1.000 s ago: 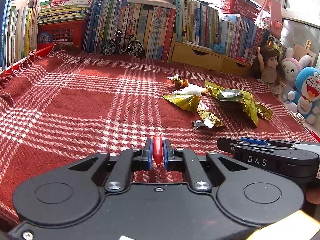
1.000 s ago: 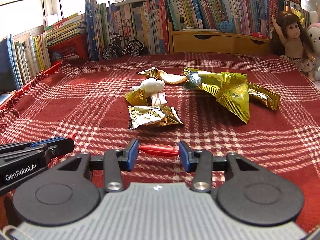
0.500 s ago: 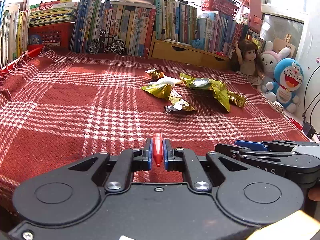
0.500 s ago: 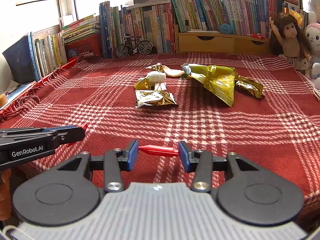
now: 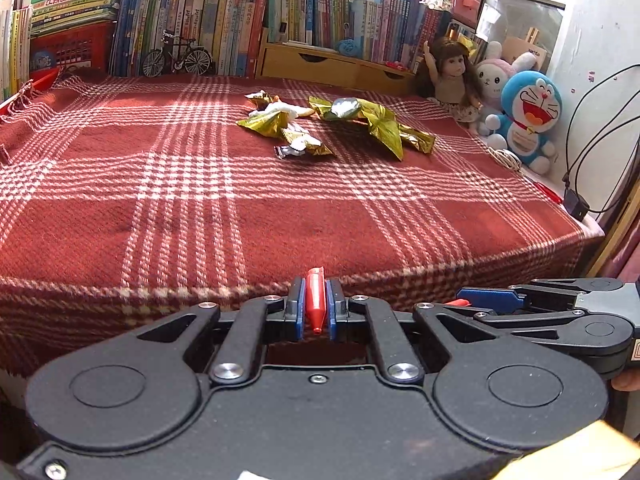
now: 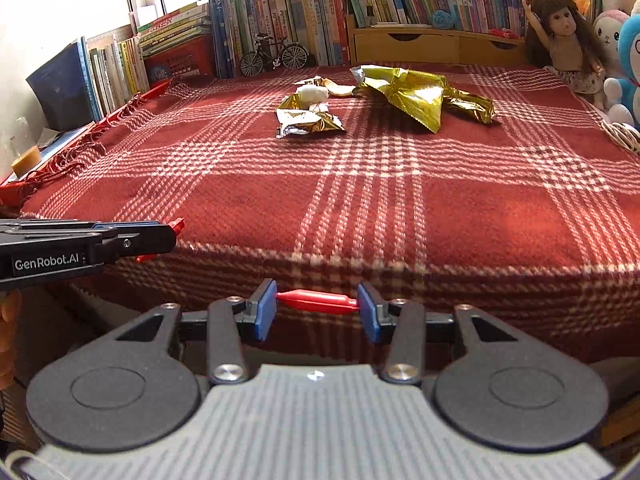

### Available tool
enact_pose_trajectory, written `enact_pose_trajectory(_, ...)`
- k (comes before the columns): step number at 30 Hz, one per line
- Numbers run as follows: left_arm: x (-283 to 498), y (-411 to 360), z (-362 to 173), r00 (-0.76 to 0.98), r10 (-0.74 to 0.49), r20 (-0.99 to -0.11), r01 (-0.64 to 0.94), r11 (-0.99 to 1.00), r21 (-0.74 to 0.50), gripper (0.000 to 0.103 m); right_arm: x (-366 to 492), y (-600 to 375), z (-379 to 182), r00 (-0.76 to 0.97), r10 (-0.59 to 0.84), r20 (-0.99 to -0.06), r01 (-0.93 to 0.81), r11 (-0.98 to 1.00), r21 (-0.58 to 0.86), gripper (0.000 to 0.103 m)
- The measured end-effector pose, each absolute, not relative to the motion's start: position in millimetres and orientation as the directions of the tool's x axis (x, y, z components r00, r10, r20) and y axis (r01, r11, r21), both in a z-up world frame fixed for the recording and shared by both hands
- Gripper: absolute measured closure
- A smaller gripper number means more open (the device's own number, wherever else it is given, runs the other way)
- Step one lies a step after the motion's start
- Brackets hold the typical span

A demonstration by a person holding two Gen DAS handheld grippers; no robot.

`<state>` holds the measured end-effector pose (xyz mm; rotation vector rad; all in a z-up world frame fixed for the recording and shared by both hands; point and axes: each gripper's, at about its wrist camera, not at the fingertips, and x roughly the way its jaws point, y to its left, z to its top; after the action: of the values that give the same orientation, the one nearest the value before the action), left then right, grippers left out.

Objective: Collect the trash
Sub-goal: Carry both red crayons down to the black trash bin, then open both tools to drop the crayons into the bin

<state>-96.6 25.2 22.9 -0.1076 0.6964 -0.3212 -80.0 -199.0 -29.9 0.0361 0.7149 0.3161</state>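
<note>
Step in hand: nothing collected yet. Gold wrappers (image 6: 310, 122) and crumpled bag (image 6: 416, 94) lie far-centre on the plaid blanket (image 6: 400, 200), well apart from both tools. Left gripper (image 5: 315, 306) pinched closed, empty; right gripper (image 6: 317, 307) partly parted, empty (red piece is its own). Next: reach past the near blanket edge; broad bare cloth between.

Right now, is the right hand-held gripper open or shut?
Open. The right hand-held gripper has its blue pads standing apart, with only its own red part between them; the gold wrappers lie far ahead.
</note>
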Motion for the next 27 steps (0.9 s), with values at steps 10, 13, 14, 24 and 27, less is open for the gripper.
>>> enact_pose_trajectory(10, -110, 8, -29, 0.583, -0.327, -0.744, 0.274, 0.941, -0.199, 0.093, -95, -206, -80, 0.571, 0.287, -0.769, -0.236, 0.955, 0.181, 0.053)
enact_pose_trajectory(13, -108, 5, -49, 0.525, -0.322, -0.788, 0.259, 0.942, -0.213, 0.093, -93, -207, -92, 0.529, 0.288, -0.799, -0.220, 0.955, 0.199, 0.053)
enact_pose_trajectory(14, -107, 5, -54, 0.514, -0.316, -0.797, 0.254, 0.944, -0.211, 0.093, -91, -207, -97, 0.506, 0.290, -0.812, -0.210, 0.955, 0.210, 0.053)
enact_pose_trajectory(24, -85, -4, -113, 0.397, -0.261, -0.880, 0.198, 0.961, -0.195, 0.093, -66, -208, -133, 0.378, 0.276, -0.884, -0.136, 0.961, 0.242, 0.053)
enact_pose_trajectory(27, -81, -8, -127, 0.372, -0.245, -0.895, 0.194, 0.964, -0.183, 0.093, -59, -207, -146, 0.330, 0.283, -0.900, -0.129, 0.959, 0.254, 0.053)
